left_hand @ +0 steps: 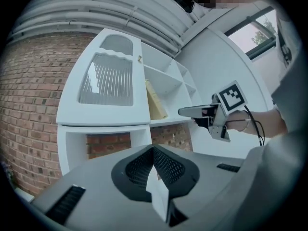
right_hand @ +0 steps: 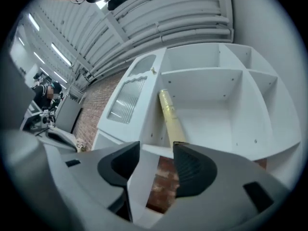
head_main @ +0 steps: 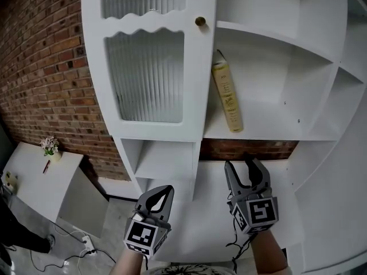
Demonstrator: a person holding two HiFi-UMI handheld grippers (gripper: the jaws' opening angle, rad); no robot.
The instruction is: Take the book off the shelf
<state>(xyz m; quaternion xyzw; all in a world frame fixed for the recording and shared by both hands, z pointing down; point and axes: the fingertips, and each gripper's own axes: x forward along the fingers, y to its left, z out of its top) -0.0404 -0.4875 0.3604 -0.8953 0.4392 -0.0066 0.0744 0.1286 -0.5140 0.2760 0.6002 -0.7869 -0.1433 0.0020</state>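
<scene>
A thin yellow book (head_main: pixel 227 96) stands in the white shelf's (head_main: pixel 258 136) open compartment, leaning left against the partition beside the cabinet door. The left gripper view shows the book (left_hand: pixel 155 100) far off, and in the right gripper view the book (right_hand: pixel 169 114) rises just above the jaws. My right gripper (head_main: pixel 241 164) is held below the shelf board under the book, open, with nothing between its jaws (right_hand: pixel 156 148). My left gripper (head_main: pixel 165 192) hangs lower and to the left, well short of the shelf, its jaws together and empty (left_hand: pixel 153 149).
A white cabinet door with ribbed glass (head_main: pixel 146 73) and a brass knob (head_main: pixel 200 21) is left of the book. More bare compartments (head_main: pixel 350 96) lie to the right. Brick wall (head_main: pixel 40 67) is behind. A low white table with a small flower pot (head_main: pixel 50 146) and floor cables (head_main: pixel 74 245) are at the lower left.
</scene>
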